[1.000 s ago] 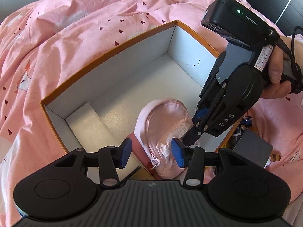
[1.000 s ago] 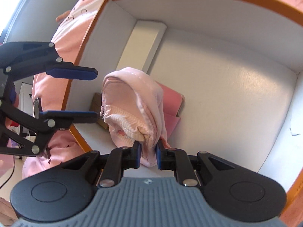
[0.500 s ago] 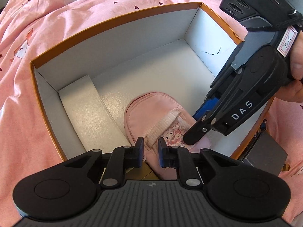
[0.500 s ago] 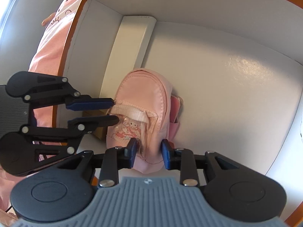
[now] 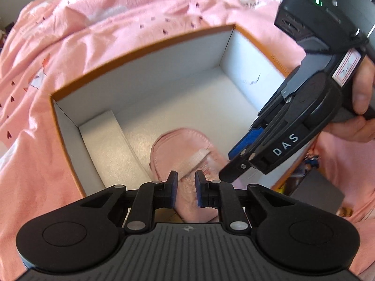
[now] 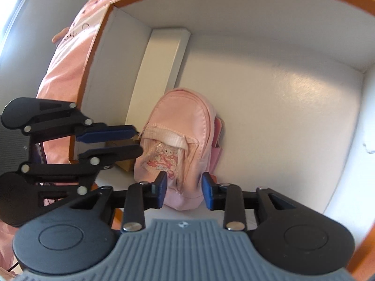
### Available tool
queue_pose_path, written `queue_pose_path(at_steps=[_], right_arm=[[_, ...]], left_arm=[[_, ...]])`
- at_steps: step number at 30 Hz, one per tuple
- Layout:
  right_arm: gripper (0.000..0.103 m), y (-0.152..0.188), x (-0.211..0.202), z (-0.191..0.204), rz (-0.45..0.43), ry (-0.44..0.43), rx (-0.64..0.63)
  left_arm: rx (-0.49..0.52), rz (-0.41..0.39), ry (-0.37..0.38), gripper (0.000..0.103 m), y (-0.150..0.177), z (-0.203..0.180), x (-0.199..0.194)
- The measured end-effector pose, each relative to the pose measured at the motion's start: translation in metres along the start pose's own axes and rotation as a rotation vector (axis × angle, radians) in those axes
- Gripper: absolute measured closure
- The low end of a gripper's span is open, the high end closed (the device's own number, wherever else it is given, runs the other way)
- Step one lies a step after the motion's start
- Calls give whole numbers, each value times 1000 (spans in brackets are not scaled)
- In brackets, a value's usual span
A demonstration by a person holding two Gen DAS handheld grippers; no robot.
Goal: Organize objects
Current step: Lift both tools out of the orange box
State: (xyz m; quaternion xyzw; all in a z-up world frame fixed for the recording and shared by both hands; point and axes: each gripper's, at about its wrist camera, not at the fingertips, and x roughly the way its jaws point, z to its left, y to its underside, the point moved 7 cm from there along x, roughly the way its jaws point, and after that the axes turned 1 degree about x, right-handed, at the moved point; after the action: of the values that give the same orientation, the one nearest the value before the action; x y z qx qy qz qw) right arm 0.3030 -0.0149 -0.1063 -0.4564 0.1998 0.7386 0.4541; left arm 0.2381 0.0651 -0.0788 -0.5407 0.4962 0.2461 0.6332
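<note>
A small pink backpack (image 5: 180, 147) (image 6: 180, 121) with a cartoon print lies on the floor of an open white box with an orange rim (image 5: 140, 46) (image 6: 234, 11). My right gripper (image 6: 184, 189) (image 5: 232, 161) reaches into the box from the right. Its jaws are opening, and the bag's lower end sits between the blue pads without being pressed. My left gripper (image 5: 186, 187) (image 6: 138, 140) is shut, its tips at the bag's zipper side. I cannot tell whether any fabric is pinched there.
A white cardboard insert (image 5: 105, 145) (image 6: 161, 70) lies along one end of the box. Pink bedding (image 5: 93, 23) surrounds the box. A hand (image 5: 361, 93) holds the right gripper. A grey object (image 5: 316, 194) sits outside the box at the right.
The bag went from hanging in the right gripper to lying on the box floor as the right jaws spread. The left jaws went from wide open to shut by the bag.
</note>
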Motion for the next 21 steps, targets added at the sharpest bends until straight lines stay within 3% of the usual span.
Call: queue_pose_path(at_steps=[4, 7, 16, 21], right_arm=[[65, 15, -30, 6, -136, 60, -20], [65, 38, -62, -2, -234, 77, -11], [62, 108, -94, 0, -442, 143, 94], [58, 145, -91, -12, -465, 130, 215]], left_arm=[[-27, -79, 13, 82, 6, -19, -30], [-76, -83, 32, 80, 20, -35, -44], [-348, 76, 135, 71, 90, -52, -21], [-490, 147, 193, 53, 124, -62, 1]])
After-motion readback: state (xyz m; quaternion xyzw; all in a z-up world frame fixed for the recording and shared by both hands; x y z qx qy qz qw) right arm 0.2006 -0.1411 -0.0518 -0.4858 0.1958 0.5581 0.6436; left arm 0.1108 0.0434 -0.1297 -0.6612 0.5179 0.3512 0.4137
